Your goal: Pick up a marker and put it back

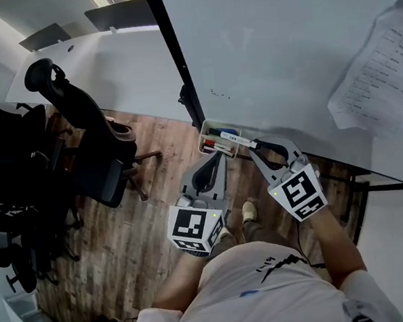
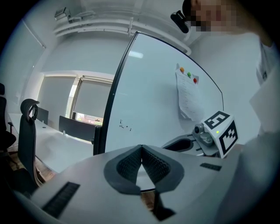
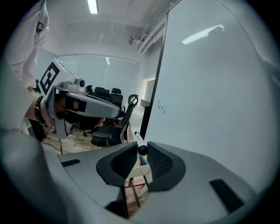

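The marker (image 1: 237,140) is pinched by its dark end in the right hand-held gripper (image 1: 256,145), whose jaws are nearly shut on it. It is held just over the tray (image 1: 202,139) below the whiteboard (image 1: 283,52), seemingly for lifting out or returning. The left hand-held gripper (image 1: 219,156) is shut and empty beside the tray, out of the way.

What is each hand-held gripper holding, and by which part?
Right hand-held gripper: marker, pinched at its black end. Left hand-held gripper: shut, empty.

White tray (image 1: 203,136) with several markers (image 1: 218,146) inside
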A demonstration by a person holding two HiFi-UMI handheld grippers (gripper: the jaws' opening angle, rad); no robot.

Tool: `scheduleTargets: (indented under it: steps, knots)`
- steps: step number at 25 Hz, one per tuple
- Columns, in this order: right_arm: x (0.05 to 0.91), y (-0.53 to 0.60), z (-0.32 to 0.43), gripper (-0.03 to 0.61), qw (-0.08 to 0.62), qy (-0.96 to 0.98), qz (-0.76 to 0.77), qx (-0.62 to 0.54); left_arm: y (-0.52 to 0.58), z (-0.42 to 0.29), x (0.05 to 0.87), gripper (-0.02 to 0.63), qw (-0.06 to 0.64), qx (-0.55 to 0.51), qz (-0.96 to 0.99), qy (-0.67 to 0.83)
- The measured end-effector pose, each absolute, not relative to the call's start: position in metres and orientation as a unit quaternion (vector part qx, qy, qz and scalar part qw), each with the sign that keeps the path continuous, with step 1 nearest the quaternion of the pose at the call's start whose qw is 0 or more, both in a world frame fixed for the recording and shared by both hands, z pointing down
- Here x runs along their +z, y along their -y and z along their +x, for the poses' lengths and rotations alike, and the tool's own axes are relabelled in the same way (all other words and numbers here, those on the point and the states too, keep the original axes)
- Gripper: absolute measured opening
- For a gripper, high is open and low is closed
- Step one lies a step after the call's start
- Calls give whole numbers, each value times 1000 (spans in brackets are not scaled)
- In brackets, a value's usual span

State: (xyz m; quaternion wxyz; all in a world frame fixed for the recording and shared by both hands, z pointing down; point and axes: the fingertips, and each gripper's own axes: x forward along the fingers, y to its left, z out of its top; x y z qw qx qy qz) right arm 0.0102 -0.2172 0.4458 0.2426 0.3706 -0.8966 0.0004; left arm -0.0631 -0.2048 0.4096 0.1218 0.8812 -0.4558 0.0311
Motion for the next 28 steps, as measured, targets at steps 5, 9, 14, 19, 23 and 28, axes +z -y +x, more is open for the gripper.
scheduleTargets:
  steps: [5, 9, 14, 19, 23, 28]
  knots:
    - [471, 228, 7, 78, 265, 892, 365, -1, 211, -65, 429, 12, 129, 43, 877, 461]
    - [495, 237, 6, 78, 287, 886, 363, 4, 218, -67, 441, 12, 137, 47, 874, 463]
    - [513, 247, 6, 78, 301, 884, 358, 15, 225, -68, 450, 12, 146, 52, 871, 467]
    - [532, 254, 3, 78, 310, 885, 346, 31, 230, -69, 462, 12, 156, 58, 866, 471]
    - [544, 257, -1, 78, 314, 887, 337, 39, 233, -71, 468, 12, 162, 61, 862, 476]
    - [559, 260, -6, 78, 320, 888, 326, 48, 235, -74, 472, 12, 165, 64, 859, 481]
